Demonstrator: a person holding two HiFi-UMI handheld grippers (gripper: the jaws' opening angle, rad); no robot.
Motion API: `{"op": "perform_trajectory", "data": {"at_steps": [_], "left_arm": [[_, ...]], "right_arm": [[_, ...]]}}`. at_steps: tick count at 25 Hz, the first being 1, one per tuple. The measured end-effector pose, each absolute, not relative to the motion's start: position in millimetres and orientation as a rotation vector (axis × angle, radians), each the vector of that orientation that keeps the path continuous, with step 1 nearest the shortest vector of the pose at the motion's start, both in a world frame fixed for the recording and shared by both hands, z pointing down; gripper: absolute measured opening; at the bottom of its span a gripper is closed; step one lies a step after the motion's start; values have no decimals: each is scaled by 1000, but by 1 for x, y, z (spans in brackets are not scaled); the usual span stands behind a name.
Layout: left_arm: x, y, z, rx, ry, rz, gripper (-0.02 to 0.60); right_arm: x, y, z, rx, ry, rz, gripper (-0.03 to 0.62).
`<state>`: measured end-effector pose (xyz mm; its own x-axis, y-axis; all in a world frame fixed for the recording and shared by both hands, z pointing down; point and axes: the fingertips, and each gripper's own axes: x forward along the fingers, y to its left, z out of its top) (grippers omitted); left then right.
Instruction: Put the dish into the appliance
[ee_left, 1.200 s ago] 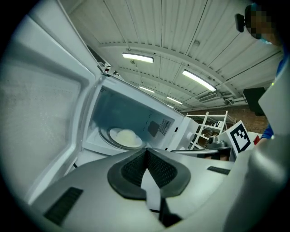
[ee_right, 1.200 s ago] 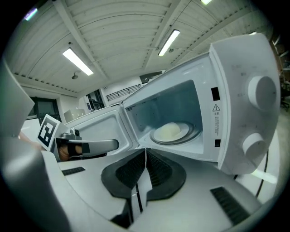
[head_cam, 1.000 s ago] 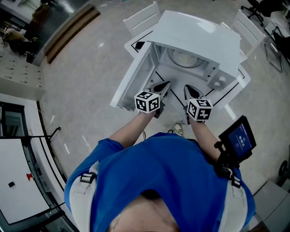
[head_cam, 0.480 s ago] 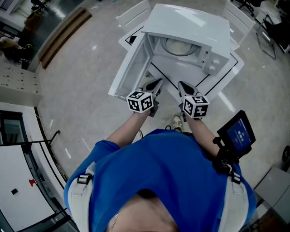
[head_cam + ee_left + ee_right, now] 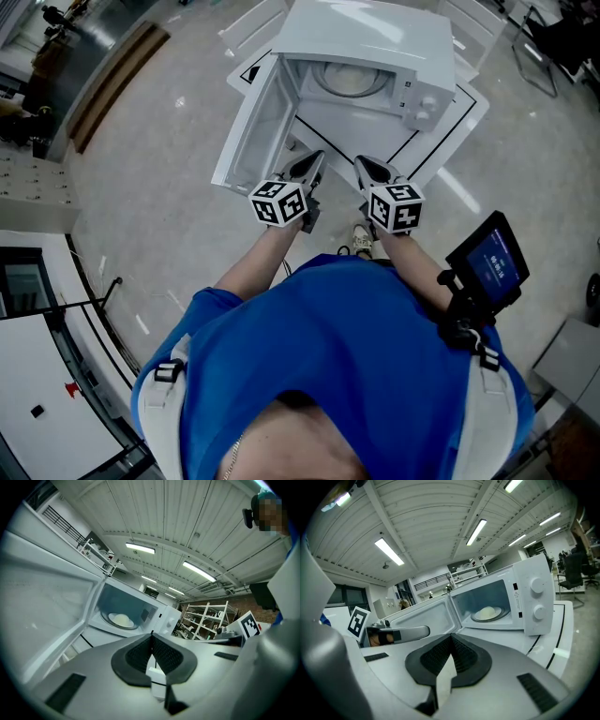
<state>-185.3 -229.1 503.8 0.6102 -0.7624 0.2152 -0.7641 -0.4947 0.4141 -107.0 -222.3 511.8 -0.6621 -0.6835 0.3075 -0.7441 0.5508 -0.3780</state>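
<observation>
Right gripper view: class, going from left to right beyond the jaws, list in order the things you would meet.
The marker cube → open microwave door → dish → control knobs.

Floor (image 5: pixel 159 178): pale grey, glossy; table (image 5: pixel 472 117): white, black-lined; chairs (image 5: pixel 251 17): white, just beyond table; ceiling (image 5: pixel 178 522): white, ribbed; strip lights (image 5: pixel 140 548): lit; shelving (image 5: pixel 201 618): open metal racks, stocked.
</observation>
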Motion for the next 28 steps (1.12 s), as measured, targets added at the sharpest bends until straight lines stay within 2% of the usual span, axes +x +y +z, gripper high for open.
{"op": "perform_trajectory", "data": {"at_steps": [28], "left_arm": [[-175, -231, 512, 2375, -1193, -1, 6]], "right_arm": [[-99, -223, 518, 1235, -2656, 728, 2]]}}
